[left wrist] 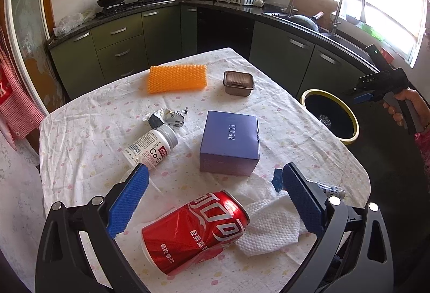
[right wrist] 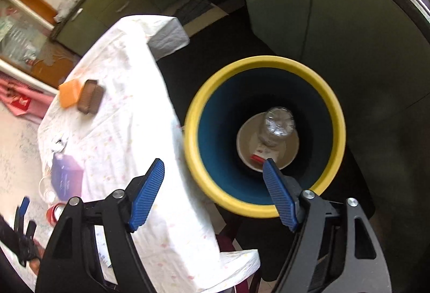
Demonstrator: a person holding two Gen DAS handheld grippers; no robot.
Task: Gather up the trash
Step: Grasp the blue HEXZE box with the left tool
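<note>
A dented red cola can [left wrist: 196, 231] lies on its side on the table, with a white paper towel [left wrist: 268, 225] against its top. My left gripper [left wrist: 212, 185] is open just above them, empty. A white pill bottle [left wrist: 150, 146] and a crumpled wrapper [left wrist: 168, 116] lie further back. The yellow-rimmed bin [right wrist: 264, 137] stands on the floor right of the table, with a clear plastic bottle [right wrist: 276, 126] inside. My right gripper [right wrist: 215, 172] is open and empty above the bin's near rim.
A blue box [left wrist: 229, 142], an orange sponge [left wrist: 176, 77] and a brown tin [left wrist: 237, 83] sit on the white tablecloth [left wrist: 80, 131]. A marker [left wrist: 328, 189] lies by the right finger. Green kitchen cabinets [left wrist: 121, 42] stand behind.
</note>
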